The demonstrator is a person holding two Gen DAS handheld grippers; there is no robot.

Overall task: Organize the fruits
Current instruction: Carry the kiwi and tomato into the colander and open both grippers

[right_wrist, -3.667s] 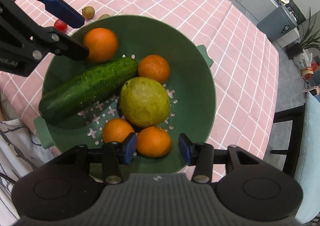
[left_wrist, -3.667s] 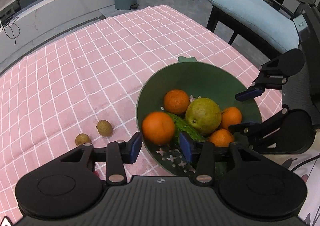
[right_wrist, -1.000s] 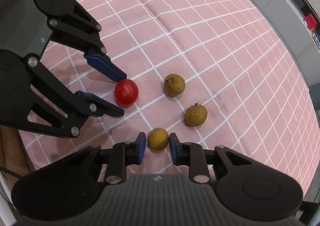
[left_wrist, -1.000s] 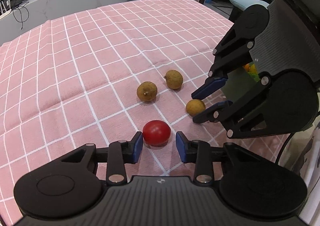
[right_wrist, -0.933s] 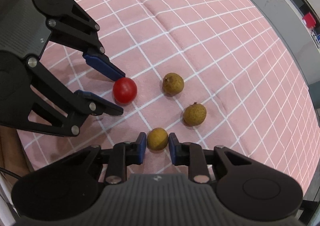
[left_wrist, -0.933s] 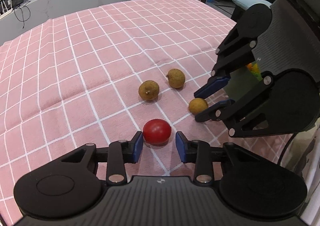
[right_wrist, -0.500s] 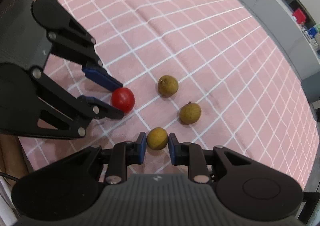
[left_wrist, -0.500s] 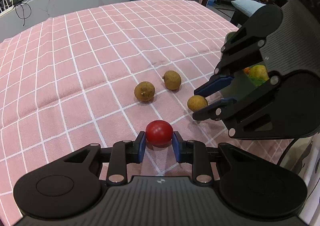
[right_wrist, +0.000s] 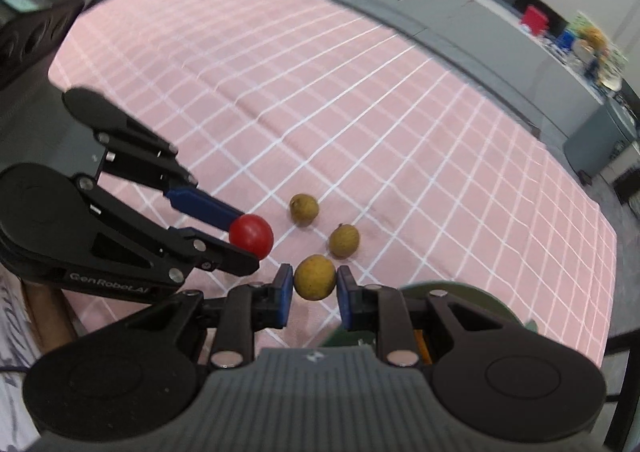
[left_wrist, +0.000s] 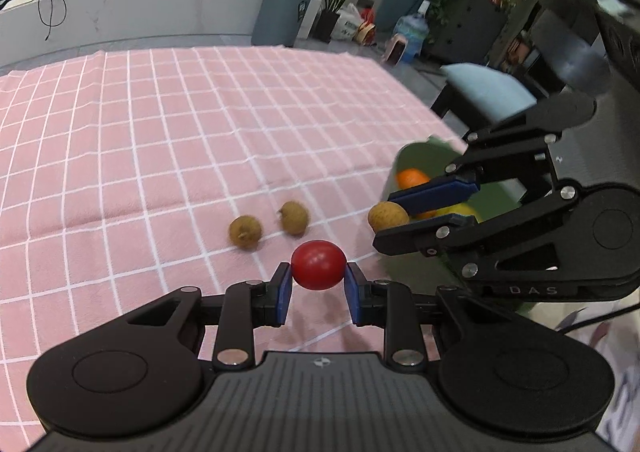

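Fruit fills both my grips: my left gripper (left_wrist: 318,289) clenches the red tomato (left_wrist: 318,265), my right gripper (right_wrist: 313,295) the yellow longan (right_wrist: 315,277), both raised off the tablecloth (left_wrist: 160,140), presumably bound for the green bowl (left_wrist: 416,156).

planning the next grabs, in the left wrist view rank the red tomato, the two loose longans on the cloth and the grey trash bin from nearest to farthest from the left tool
1. red tomato, clamped in the left tool.
2. The two loose longans, left one and right one, just ahead on the pink cloth; too close to call.
3. grey trash bin, on the floor past the table's far edge.
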